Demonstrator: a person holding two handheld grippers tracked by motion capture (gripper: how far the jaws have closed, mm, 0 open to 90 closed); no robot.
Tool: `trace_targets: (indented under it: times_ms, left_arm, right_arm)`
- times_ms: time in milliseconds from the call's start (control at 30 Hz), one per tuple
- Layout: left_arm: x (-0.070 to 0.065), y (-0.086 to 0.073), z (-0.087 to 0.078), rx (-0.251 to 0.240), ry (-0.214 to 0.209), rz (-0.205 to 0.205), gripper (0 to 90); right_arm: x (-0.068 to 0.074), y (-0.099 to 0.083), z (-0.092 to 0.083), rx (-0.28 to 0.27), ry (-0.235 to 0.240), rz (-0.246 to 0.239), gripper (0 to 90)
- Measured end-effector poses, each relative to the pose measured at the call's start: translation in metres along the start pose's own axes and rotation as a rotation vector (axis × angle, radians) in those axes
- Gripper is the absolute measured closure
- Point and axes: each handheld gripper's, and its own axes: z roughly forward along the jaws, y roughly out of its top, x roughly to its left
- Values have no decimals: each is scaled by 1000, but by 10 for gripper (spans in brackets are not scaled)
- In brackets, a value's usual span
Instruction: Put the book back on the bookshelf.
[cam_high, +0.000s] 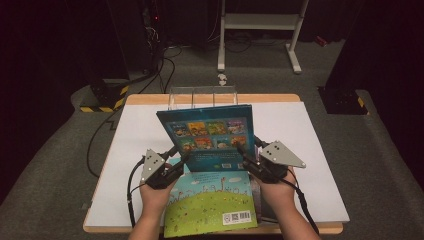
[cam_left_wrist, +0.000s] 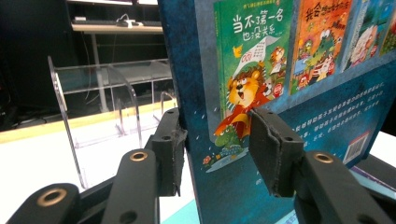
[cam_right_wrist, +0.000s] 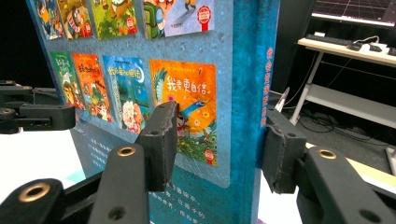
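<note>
Dim lab or studio, grey carpet (cam_high: 60, 165), trailing cables (cam_high: 165, 70), hazard-striped stand bases (cam_high: 102, 97)

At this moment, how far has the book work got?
Done: the blue book is lifted upright off the table, clamped by the left gripper and right gripper at its two side edges. In hand: holding it before the clear rack. Left: slotting it in, probably; the green book still lies flat.

At frame centre the blue hardcover picture book (cam_high: 210, 136) stands tilted between both grippers, behind the green-covered book (cam_high: 210, 202) lying at lower centre, before the clear acrylic rack (cam_high: 202, 96) on the white-topped table (cam_high: 310, 150).
</note>
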Motion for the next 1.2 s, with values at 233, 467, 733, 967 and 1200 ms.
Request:
trace_targets:
  times_ms: [233, 467, 733, 967, 1200]
  left_arm:
    - [0, -2, -2, -16, -8, -2, 550]
    - [-1, -5, -7, -31, -13, 15, 530]
    - [-2, -6, -10, -36, -16, 9, 517]
    - [2, -4, -12, -43, -8, -1, 508]
    - [16, 4, -19, -65, 27, -35, 505]
  right_arm:
    - [0, -2, 0, -12, 10, 6, 501]
    - [-1, -7, -4, -17, 42, 3, 460]
    - [-8, -16, -1, -14, 125, -10, 401]
    - [-10, -16, 8, 19, 174, 0, 408]
    - [-7, -17, 7, 25, 258, -5, 576]
